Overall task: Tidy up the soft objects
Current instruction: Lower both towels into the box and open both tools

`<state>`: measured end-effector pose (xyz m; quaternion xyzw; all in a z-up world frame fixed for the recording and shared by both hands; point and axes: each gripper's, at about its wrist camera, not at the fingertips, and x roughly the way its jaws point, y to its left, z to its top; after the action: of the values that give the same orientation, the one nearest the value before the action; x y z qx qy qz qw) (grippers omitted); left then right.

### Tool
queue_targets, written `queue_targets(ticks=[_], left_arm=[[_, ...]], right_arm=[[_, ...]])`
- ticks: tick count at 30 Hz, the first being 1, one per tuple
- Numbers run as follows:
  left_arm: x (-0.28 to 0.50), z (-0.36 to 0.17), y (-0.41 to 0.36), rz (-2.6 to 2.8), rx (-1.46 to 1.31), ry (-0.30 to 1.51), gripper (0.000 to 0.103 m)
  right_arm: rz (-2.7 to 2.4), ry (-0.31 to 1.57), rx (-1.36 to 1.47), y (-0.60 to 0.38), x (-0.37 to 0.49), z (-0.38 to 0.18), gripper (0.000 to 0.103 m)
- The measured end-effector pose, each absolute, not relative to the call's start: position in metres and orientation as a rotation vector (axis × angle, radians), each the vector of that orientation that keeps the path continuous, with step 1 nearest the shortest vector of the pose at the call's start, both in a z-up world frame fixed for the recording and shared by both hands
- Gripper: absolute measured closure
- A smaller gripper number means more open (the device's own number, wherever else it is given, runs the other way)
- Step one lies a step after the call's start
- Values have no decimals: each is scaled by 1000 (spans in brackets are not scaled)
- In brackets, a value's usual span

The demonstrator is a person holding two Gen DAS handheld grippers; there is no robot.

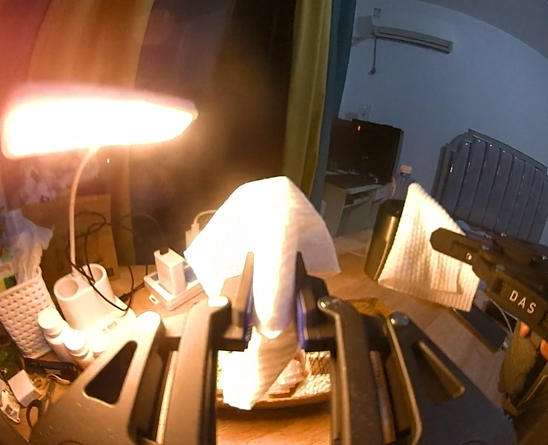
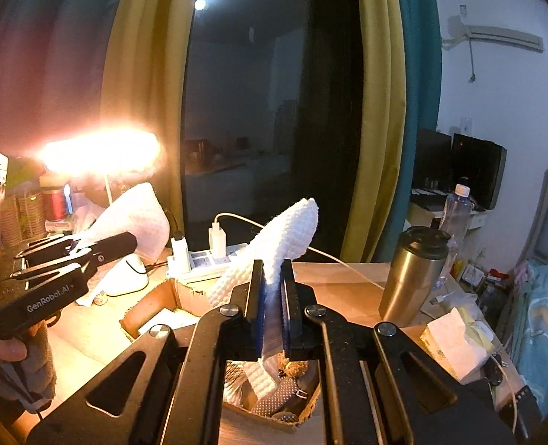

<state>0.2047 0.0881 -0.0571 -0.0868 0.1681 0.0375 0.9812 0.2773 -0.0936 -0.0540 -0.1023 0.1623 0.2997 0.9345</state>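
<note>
Pinching white cloth (image 1: 270, 230) — left gripper (image 1: 272, 289) clenched; right gripper (image 2: 272, 289) clenched on other end.

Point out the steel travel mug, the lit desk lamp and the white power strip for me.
steel travel mug (image 2: 409, 278), right wrist view, on its metal body.
desk lamp (image 1: 96, 122), left wrist view, on the glowing head.
power strip (image 2: 203, 263), right wrist view, on its white top between the plugged chargers.

Quick count: two white cloths (image 1: 266, 230) (image 1: 418, 256) up in the air, one per gripper. One lit desk lamp (image 1: 96, 118), one steel travel mug (image 2: 411, 270), one clear water bottle (image 2: 455, 215), one white power strip (image 2: 199, 263), two chargers (image 2: 179, 250) (image 2: 218, 241) plugged in.
</note>
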Motion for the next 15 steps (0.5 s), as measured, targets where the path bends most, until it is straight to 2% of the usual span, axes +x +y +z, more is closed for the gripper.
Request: queue_targets(ticks=[15], left_arm=[[254, -113, 97, 70, -193, 499, 86]], right_arm=[[667, 454, -206, -72, 322, -110, 95]])
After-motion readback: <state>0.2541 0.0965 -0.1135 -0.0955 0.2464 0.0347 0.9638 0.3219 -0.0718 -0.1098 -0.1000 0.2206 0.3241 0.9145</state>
